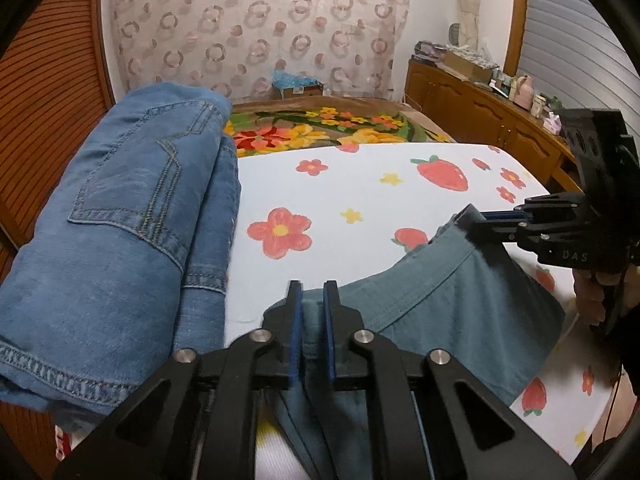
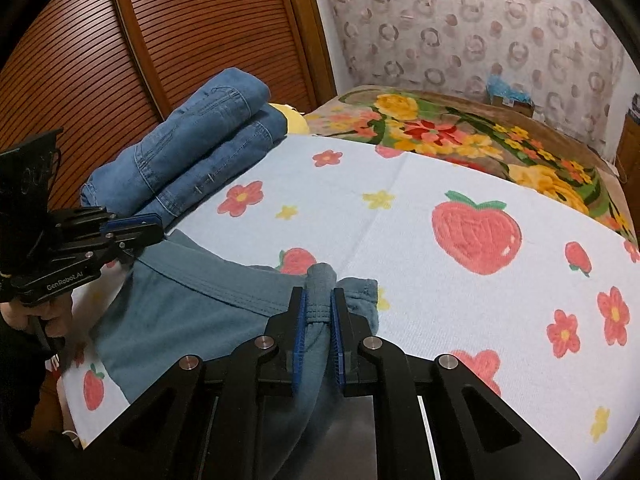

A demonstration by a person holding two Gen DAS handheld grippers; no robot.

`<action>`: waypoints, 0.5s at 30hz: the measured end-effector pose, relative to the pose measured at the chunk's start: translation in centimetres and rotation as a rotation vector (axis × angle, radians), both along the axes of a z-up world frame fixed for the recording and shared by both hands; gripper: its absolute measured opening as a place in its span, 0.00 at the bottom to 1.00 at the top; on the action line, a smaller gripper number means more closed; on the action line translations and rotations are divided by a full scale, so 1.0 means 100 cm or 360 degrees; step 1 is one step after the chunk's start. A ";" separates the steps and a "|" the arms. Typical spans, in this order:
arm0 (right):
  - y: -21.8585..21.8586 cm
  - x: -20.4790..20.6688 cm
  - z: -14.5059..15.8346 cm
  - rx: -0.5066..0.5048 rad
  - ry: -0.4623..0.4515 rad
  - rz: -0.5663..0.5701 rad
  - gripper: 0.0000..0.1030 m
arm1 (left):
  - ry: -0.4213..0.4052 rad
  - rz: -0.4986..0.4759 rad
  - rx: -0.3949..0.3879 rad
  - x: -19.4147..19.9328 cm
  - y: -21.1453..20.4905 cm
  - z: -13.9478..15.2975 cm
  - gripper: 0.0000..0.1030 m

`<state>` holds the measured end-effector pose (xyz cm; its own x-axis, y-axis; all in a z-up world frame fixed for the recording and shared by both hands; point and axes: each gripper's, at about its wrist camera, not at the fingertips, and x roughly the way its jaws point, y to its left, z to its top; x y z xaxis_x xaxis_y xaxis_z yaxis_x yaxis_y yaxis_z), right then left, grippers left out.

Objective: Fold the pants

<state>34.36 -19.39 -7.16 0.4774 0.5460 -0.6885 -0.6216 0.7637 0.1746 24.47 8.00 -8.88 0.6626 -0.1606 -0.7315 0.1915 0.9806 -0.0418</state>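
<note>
Teal-grey pants [image 1: 460, 296] lie at the near edge of the bed, waistband edge facing the middle of the bed. My left gripper [image 1: 312, 286] is shut on one corner of that edge, a fold of cloth pinched between its blue pads. In the right wrist view my right gripper [image 2: 319, 300] is shut on the other corner, where the pants [image 2: 192, 312] bunch up into a small roll above the pads. Each gripper shows in the other's view: the right gripper [image 1: 468, 220] at the right, the left gripper [image 2: 154, 226] at the left.
A folded stack of blue jeans [image 1: 120, 232] [image 2: 200, 152] lies at the left of the strawberry-and-flower sheet [image 1: 360, 200] [image 2: 440, 300]. Behind it is a floral blanket [image 1: 320, 124]. Louvred wooden doors [image 2: 180, 40] stand left, a cluttered wooden cabinet [image 1: 480, 108] right.
</note>
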 end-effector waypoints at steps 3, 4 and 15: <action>-0.002 -0.005 0.004 -0.0011 -0.0016 0.0001 0.11 | 0.0042 0.0002 0.0013 -0.004 -0.001 -0.002 0.36; -0.005 -0.008 0.006 -0.0012 -0.0026 0.0009 0.12 | 0.0049 -0.0005 0.0005 -0.007 -0.001 -0.002 0.52; -0.018 -0.022 0.009 -0.0070 -0.0016 -0.0016 0.41 | 0.0060 0.0061 -0.0015 -0.030 0.008 -0.013 0.74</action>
